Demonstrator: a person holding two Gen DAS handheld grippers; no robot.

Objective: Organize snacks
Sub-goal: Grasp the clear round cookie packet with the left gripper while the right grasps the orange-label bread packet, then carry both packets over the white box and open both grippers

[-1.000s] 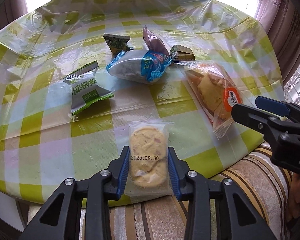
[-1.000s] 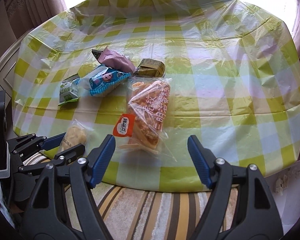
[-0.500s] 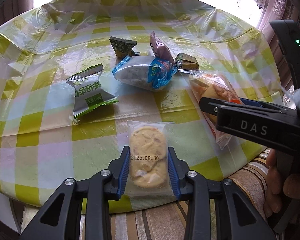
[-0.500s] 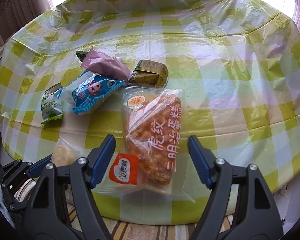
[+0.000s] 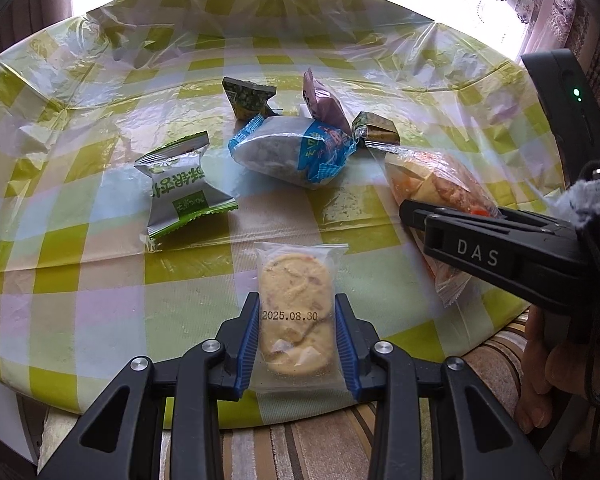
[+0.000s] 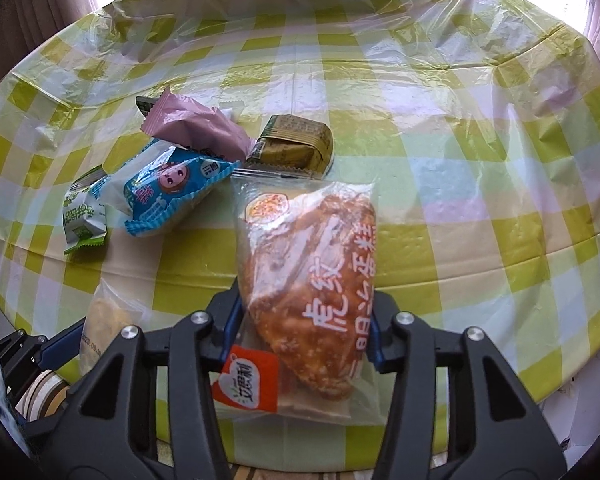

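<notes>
gripping is the step in hand on both sides, as i judge it. from my left wrist view, my left gripper point(image 5: 296, 340) has its blue pads pressed on the two long edges of the clear cookie packet point(image 5: 296, 312), which lies at the near edge of the checked tablecloth point(image 5: 80, 280). beyond the cookie packet, to its left, sits the green and white sachet point(image 5: 180, 188); straight beyond it lies the blue wrapped cake point(image 5: 292, 152); to its right i see the bread bag point(image 5: 440, 188) with my right gripper's black arm lying across it. a hand shows under that arm, right of the cookie packet.

from my right wrist view, my right gripper point(image 6: 300, 328) is closing, its jaws coming in on the bread bag point(image 6: 308, 264), which sits between them; the pads look to be touching the plastic at both sides, so i count it as gripped, though the squeeze may not be done. left of the bread bag lies the cookie packet point(image 6: 100, 320), beyond it the pink wrapper point(image 6: 196, 128) and the olive foil block point(image 6: 296, 146).

next, i judge, both packets want lifting clear of the cloth. the bread is soft, so my right gripper calls for a light squeeze, and the loose plastic may slip.
</notes>
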